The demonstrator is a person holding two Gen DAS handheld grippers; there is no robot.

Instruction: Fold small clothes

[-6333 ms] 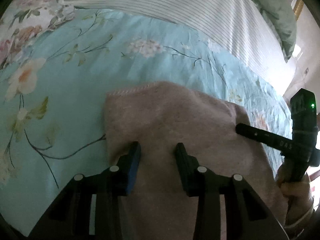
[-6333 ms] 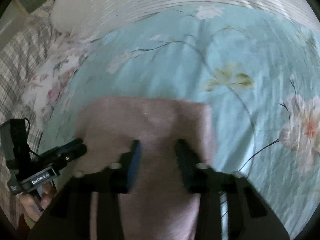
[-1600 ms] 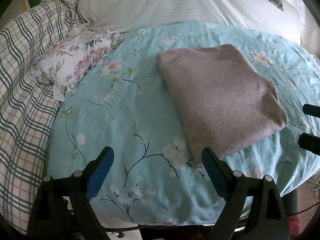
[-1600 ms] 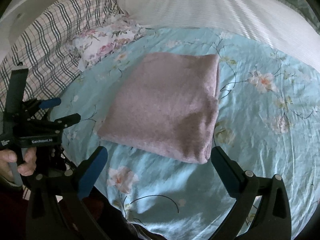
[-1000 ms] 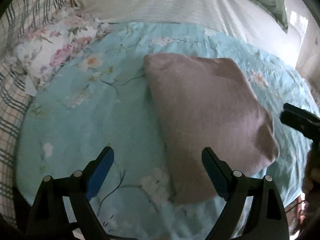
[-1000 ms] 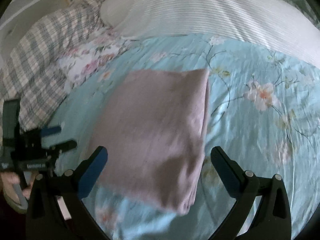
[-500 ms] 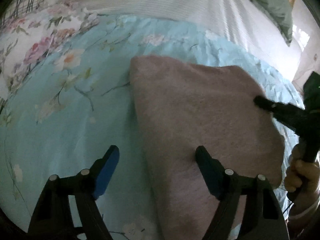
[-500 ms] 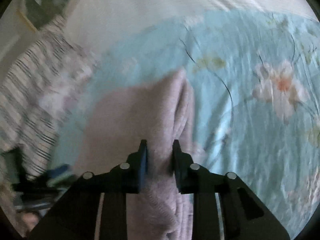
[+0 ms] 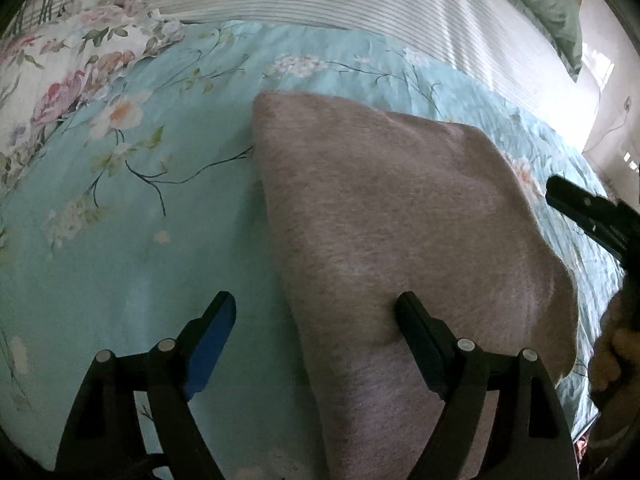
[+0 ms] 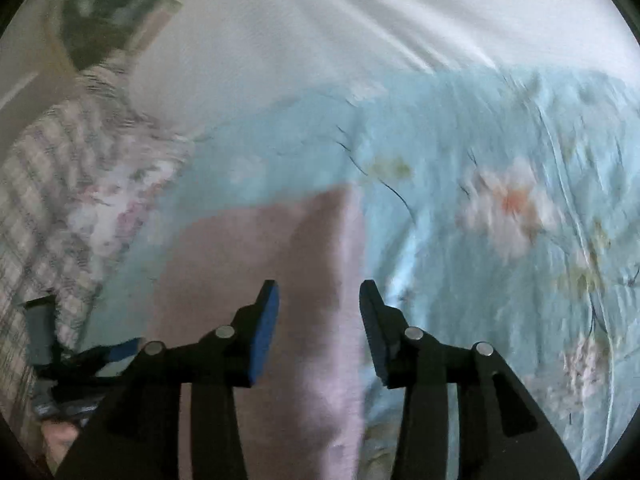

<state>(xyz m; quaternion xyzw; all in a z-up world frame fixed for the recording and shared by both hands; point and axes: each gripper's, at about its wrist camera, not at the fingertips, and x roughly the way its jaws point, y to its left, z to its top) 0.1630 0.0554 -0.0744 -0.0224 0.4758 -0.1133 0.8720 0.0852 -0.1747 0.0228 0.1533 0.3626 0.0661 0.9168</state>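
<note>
Folded pink cloth (image 9: 400, 232) on bed (image 9: 120, 240); left tongs (image 9: 316, 320) spread astride edge, right tongs (image 10: 318, 320) spread over opposite edge; next: pinch, fold again

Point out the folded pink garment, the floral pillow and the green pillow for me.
folded pink garment (image 9: 400, 216): left wrist view, middle of its top surface.
floral pillow (image 9: 68, 64): left wrist view, its flowered cover near the upper left.
green pillow (image 9: 548, 0): left wrist view, its cover at the upper right.
</note>
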